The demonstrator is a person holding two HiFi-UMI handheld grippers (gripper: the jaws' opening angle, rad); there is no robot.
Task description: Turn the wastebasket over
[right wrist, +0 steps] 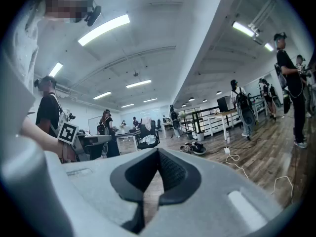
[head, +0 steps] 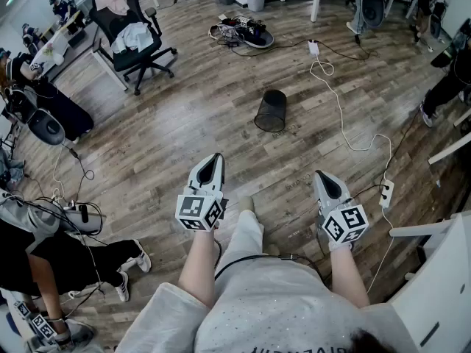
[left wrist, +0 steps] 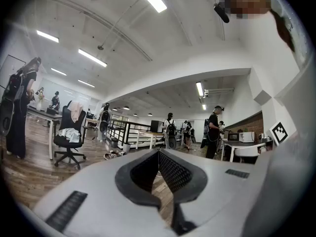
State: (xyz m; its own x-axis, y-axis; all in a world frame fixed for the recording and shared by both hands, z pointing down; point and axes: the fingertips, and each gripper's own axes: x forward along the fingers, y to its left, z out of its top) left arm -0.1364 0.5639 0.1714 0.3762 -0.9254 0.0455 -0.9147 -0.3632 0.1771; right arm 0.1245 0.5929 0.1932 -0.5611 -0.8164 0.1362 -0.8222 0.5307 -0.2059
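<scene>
A black mesh wastebasket (head: 271, 111) lies on its side on the wooden floor, its open mouth facing toward me. It is well ahead of both grippers. My left gripper (head: 215, 157) is held level at the lower middle, shut and empty. My right gripper (head: 321, 175) is beside it to the right, also shut with nothing in it. In the left gripper view the left gripper (left wrist: 159, 152) has its jaws together, and in the right gripper view the right gripper (right wrist: 158, 150) shows the same. The basket does not show in either gripper view.
A white cable (head: 346, 127) runs across the floor right of the basket to a power strip (head: 385, 193). A black office chair (head: 132, 35) stands far left, shoes and cords (head: 243, 31) beyond the basket. A seated person (head: 59, 259) is at lower left, a white table (head: 441, 271) at right.
</scene>
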